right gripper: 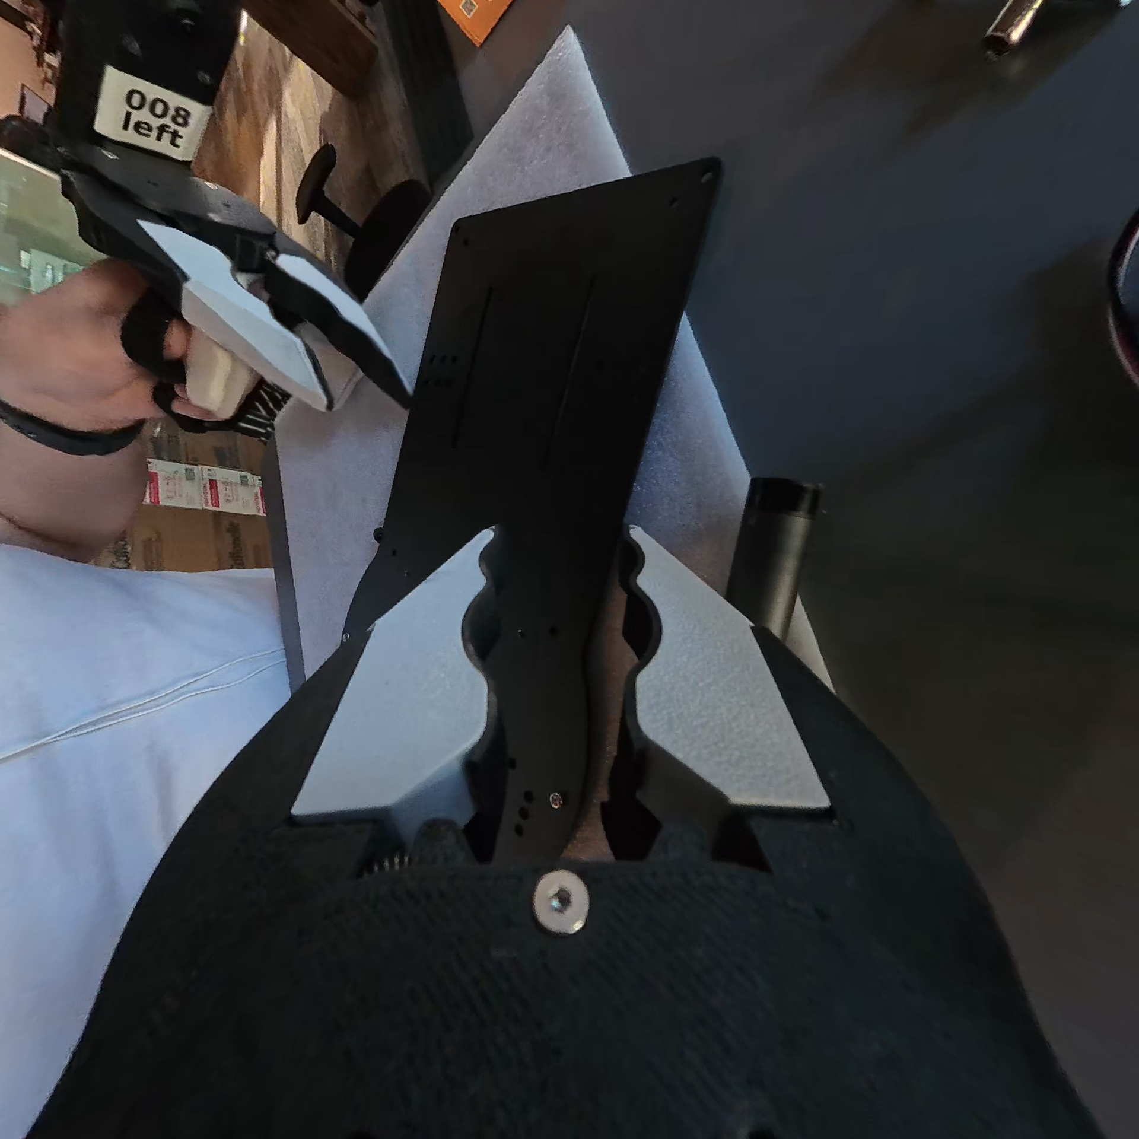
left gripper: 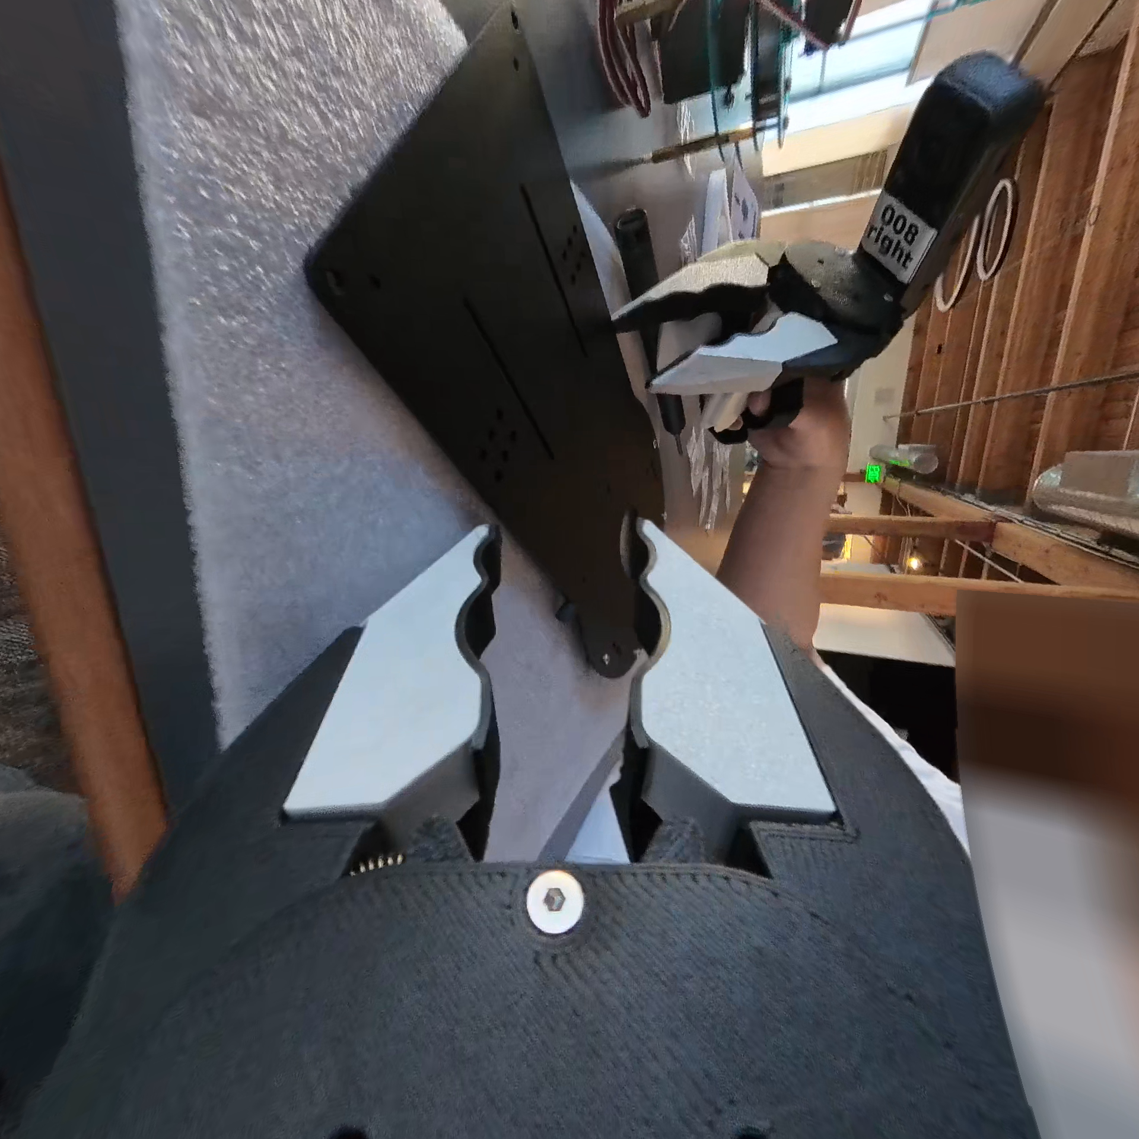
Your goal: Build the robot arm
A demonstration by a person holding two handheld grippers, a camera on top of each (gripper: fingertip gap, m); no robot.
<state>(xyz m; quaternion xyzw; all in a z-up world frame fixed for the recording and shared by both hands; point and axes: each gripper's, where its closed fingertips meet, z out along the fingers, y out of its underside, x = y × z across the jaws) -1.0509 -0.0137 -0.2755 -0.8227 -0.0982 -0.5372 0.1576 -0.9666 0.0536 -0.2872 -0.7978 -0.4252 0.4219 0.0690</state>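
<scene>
A flat black metal plate [left gripper: 468, 277] with slots and small holes rests over a white foam sheet [left gripper: 277, 308]. My left gripper [left gripper: 564, 530] is open, and a corner of the plate sits between its jaws against the right finger. My right gripper [right gripper: 561, 530] is open, and the plate [right gripper: 555, 308] runs through the gap between its fingers, passing under the left one. The right gripper also shows in the left wrist view [left gripper: 635, 351], at the plate's far edge. The left gripper also shows in the right wrist view [right gripper: 367, 400], at the plate's left edge.
The foam sheet [right gripper: 542, 111] lies on a dark grey table [right gripper: 863, 246] with a wooden edge [left gripper: 61, 493]. A black tube-shaped tool [right gripper: 776, 555] lies beside the right finger. A dark round object [right gripper: 1125, 296] sits at the right edge. A person in a white shirt [right gripper: 123, 678] holds both grippers. Left tips to right tips: about 12 centimetres.
</scene>
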